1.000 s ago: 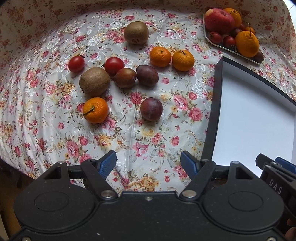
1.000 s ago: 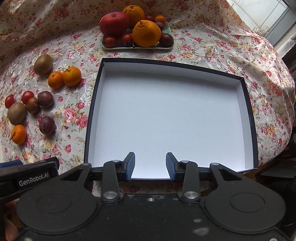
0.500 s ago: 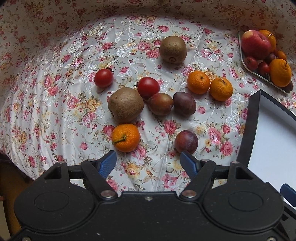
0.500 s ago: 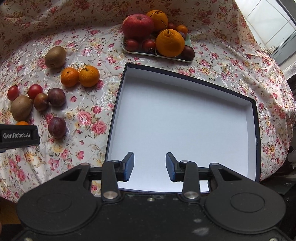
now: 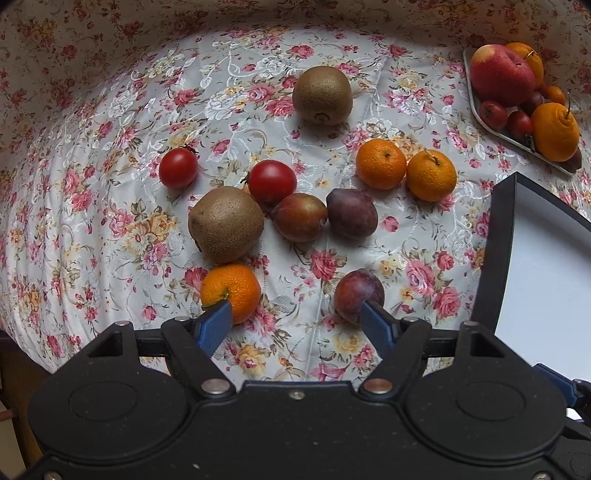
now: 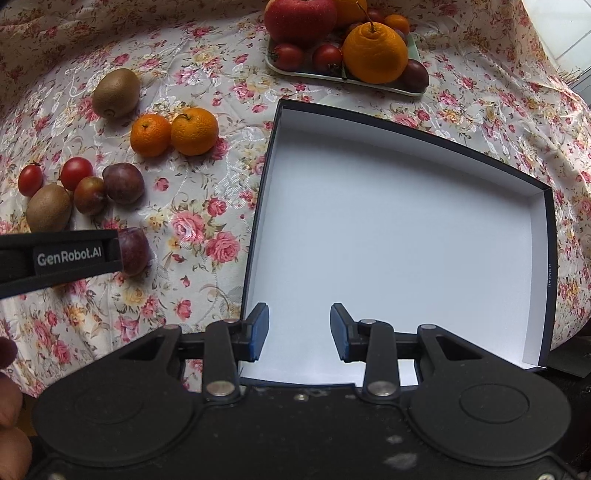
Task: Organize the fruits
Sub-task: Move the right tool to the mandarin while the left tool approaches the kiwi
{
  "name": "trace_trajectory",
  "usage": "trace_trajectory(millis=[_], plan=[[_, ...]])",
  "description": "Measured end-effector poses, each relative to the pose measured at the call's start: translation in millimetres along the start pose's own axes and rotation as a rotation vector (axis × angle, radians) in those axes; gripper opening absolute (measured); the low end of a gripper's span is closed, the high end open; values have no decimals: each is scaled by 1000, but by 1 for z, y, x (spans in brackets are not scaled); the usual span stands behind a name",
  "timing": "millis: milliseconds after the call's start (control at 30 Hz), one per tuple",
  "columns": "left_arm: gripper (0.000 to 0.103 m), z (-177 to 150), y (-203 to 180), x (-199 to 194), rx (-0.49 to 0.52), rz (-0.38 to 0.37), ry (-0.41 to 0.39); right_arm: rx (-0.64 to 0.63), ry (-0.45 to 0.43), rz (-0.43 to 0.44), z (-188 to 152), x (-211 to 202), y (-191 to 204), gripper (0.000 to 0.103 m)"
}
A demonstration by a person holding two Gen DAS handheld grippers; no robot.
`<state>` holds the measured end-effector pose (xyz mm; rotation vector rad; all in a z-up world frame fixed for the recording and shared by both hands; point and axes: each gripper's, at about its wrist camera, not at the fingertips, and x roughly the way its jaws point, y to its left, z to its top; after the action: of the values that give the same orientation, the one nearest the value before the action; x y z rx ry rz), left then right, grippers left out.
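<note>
Floral tablecloth [image 5: 92, 155] drapes the table; bright window [image 6: 561, 22] behind.

A floral tablecloth [image 5: 110, 122] with pink and red roses on a pale, shiny ground covers the whole table and hangs over its edges. At the top right corner of the right wrist view, a bright window [image 6: 554, 26] shows beyond the cloth.
</note>
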<state>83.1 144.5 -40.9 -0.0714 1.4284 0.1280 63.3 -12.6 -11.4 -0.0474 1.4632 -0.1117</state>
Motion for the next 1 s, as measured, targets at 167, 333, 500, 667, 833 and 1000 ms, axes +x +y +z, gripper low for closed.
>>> trace_trajectory(millis=[167, 333, 500, 667, 833, 1000], plan=[[77, 0, 20, 2, -29, 11, -4, -7, -3, 16, 3, -6, 15, 37], [77, 3, 38, 2, -63, 17, -10, -25, -8, 19, 7, -7, 33, 37], [77, 5, 49, 3, -87, 13, -9, -54, -6, 16, 9, -6, 48, 37], [77, 4, 53, 3, -92, 7, -12, -57, 3, 0, 10, -2, 53, 37], [77, 5, 55, 3, -87, 4, -23, -52, -1, 8, 13, -3, 56, 37], [77, 11, 65, -5, -80, -19, -79, -39, -22, 51, 18, -9, 59, 37]])
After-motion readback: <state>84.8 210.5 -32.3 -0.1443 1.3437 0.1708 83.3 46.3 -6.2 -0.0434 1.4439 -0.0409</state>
